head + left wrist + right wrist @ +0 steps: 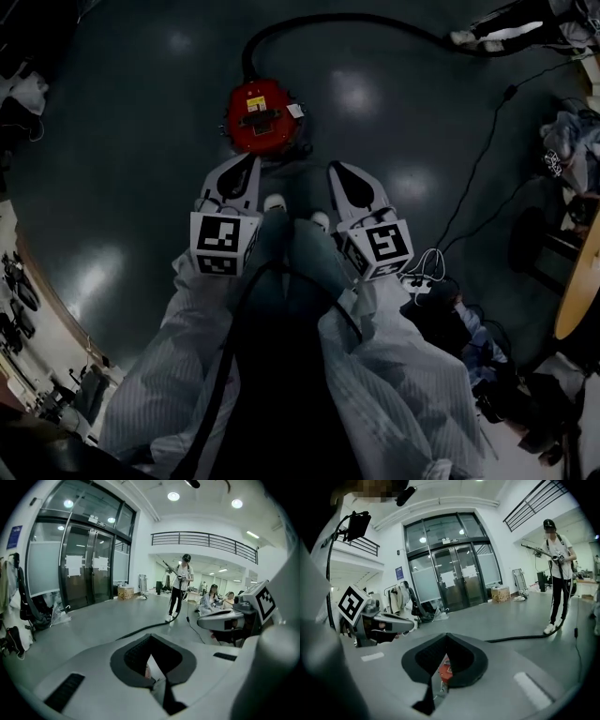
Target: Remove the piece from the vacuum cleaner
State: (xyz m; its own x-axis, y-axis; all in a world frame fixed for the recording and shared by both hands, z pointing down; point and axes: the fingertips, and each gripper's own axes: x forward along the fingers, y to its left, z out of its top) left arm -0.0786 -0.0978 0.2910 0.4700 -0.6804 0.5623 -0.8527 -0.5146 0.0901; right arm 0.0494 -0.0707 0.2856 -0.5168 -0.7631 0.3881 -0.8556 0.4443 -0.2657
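A red canister vacuum cleaner (258,115) stands on the dark floor just ahead of my feet. Its black hose (328,19) curves off to the upper right. Both grippers hang above the floor short of the vacuum, held side by side with nothing in them. The left gripper (247,165) is shut, its tips meeting in its own view (151,636). The right gripper (337,172) is also shut (446,636), and a bit of the red vacuum (445,671) shows through the gap under its jaws. The piece itself I cannot pick out.
A standing person (557,573) holds the wand end of the hose (520,638) some metres off. Glass doors (450,578) lie beyond. A thin cable (478,159) and a power strip (427,277) lie on the floor at right, beside a wooden table edge (574,300).
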